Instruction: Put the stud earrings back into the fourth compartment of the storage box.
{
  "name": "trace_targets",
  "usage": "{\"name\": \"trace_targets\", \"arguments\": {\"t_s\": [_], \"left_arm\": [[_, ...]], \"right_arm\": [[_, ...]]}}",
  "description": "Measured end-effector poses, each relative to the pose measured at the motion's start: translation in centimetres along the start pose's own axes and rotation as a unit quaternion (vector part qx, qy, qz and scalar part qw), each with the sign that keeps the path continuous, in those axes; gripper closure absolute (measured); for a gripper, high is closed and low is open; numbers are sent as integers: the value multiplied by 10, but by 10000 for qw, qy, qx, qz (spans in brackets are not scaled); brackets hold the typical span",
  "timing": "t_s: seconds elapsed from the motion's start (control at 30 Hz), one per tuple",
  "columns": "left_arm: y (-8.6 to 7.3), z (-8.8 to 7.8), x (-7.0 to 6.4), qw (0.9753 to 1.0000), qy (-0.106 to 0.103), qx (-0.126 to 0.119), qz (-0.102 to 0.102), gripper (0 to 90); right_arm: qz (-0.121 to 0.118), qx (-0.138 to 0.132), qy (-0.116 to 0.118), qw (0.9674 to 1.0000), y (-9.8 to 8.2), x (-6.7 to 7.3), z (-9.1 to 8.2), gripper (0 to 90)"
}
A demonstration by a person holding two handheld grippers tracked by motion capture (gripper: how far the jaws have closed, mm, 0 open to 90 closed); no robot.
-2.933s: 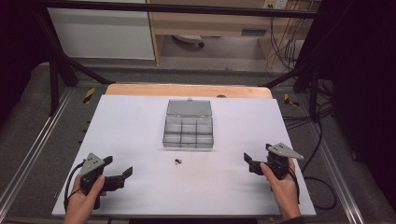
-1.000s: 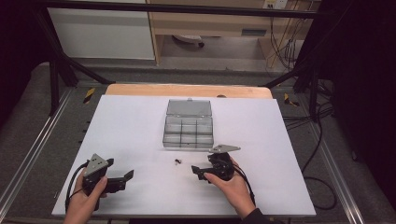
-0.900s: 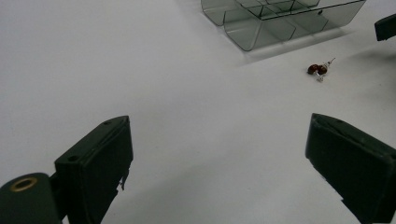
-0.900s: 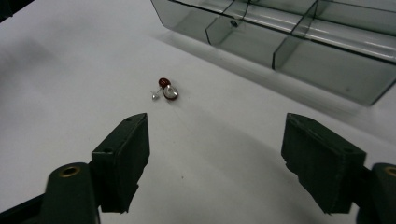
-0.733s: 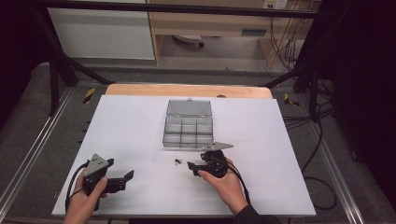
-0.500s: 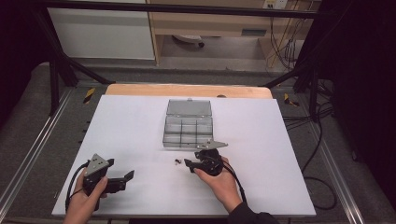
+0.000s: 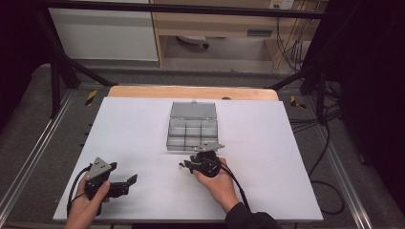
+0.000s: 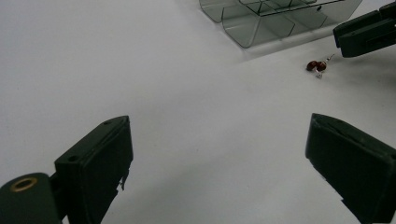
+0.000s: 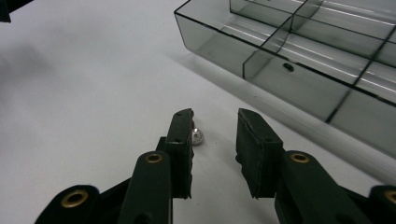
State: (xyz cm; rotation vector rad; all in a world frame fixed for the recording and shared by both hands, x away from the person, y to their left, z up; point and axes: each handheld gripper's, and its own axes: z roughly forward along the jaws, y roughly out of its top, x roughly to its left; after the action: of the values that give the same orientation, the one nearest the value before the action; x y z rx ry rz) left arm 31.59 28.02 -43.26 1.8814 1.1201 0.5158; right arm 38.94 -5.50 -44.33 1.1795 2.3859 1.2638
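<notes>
Sitting on the white bench (image 7: 143,133), a tiny red part (image 8: 316,66) lies just beside the released right tool (image 9: 215,140); the left tool (image 8: 219,158) gapes wide.

Small dark-red part w/ silver bit (image 8: 317,66) lies on white surface (image 7: 143,133), just in front of clear compartment box (image 7: 192,132), lid open.
</notes>
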Motion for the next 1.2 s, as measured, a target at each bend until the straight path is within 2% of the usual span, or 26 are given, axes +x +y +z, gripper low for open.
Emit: {"name": "trace_targets", "arguments": {"t_s": [0.4,0.67,0.8,1.0,1.2], "left_arm": [[0,0,0,10000,-25,25,15,77],[0,0,0,10000,-34,22,16,77],[0,0,0,10000,-38,24,18,78],[0,0,0,10000,-38,24,16,78],[0,0,0,10000,-34,30,17,78]], "right_arm": [[-164,123,87,9998,3,7,16,676],[-264,246,34,9993,0,8,21,738],[-293,248,69,9992,-1,8,22,795],[-277,179,109,9994,-1,7,17,796],[-126,7,180,9998,5,2,7,796]]}}
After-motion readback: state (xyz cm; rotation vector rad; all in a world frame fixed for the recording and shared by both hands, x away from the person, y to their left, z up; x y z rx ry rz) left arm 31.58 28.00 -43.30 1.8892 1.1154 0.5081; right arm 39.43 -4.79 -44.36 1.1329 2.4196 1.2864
